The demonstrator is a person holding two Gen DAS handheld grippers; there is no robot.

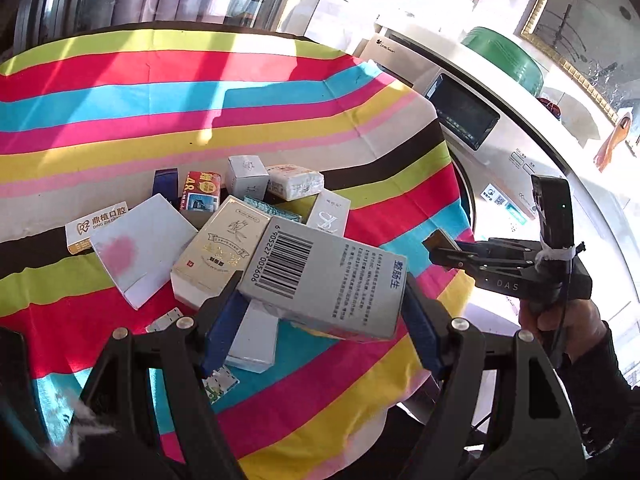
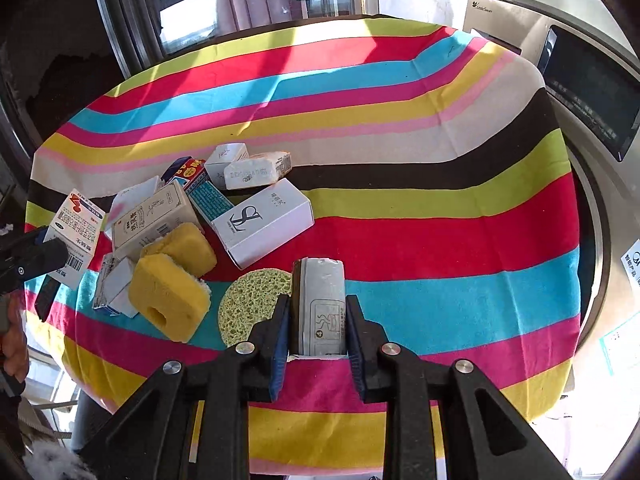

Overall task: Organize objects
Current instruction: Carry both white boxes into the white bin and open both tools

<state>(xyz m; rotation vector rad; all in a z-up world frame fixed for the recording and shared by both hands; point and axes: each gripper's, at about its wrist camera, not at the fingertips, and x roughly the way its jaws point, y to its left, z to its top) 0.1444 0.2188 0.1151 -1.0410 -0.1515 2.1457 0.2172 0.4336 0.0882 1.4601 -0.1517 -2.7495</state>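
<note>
My left gripper (image 1: pixel 322 280) is shut on a grey carton with a barcode (image 1: pixel 320 256), held tilted above a heap of small boxes (image 1: pixel 216 240) on the striped tablecloth (image 1: pixel 160 100). My right gripper (image 2: pixel 318 300) is shut on a narrow grey packet (image 2: pixel 320 280) that stands upright between its blue pads. In the left wrist view the right gripper (image 1: pixel 436 242) is off to the right, past the table's edge, with a hand on its grip. In the right wrist view the left gripper (image 2: pixel 40 248) and its carton (image 2: pixel 76 236) sit at the far left.
Two yellow sponges (image 2: pixel 172 304) and a round green sponge (image 2: pixel 248 300) lie just left of the right gripper. A white box with a black monogram (image 2: pixel 268 220) lies behind them. A washing machine (image 2: pixel 580 80) stands against the table's right side.
</note>
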